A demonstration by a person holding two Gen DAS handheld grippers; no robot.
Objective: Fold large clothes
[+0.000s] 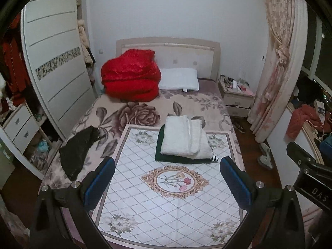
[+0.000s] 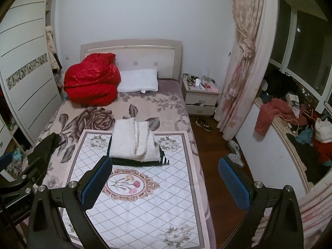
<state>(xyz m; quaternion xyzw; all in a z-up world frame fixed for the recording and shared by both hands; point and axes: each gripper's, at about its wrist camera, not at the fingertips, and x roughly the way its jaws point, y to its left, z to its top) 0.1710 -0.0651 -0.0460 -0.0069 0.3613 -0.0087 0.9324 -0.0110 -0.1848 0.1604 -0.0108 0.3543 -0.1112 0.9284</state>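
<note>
A folded white fleecy garment [image 1: 185, 138] lies on top of a folded dark green garment [image 1: 166, 155] on the white flowered mat [image 1: 166, 197] on the bed; the stack also shows in the right wrist view [image 2: 132, 141]. A crumpled black garment [image 1: 77, 149] lies unfolded at the bed's left edge, and it shows in the right wrist view [image 2: 46, 145]. My left gripper [image 1: 167, 178] is open and empty, held above the mat short of the stack. My right gripper [image 2: 165, 178] is open and empty over the bed's right edge.
A red quilt [image 1: 130, 75] and a white pillow [image 1: 179, 78] lie at the headboard. A wardrobe [image 1: 56, 62] stands left, a cluttered nightstand [image 1: 236, 93] right of the bed. Shoes [image 2: 204, 124] lie on the wood floor. Curtain [image 2: 244, 62] and cluttered windowsill [image 2: 290, 124] are at right.
</note>
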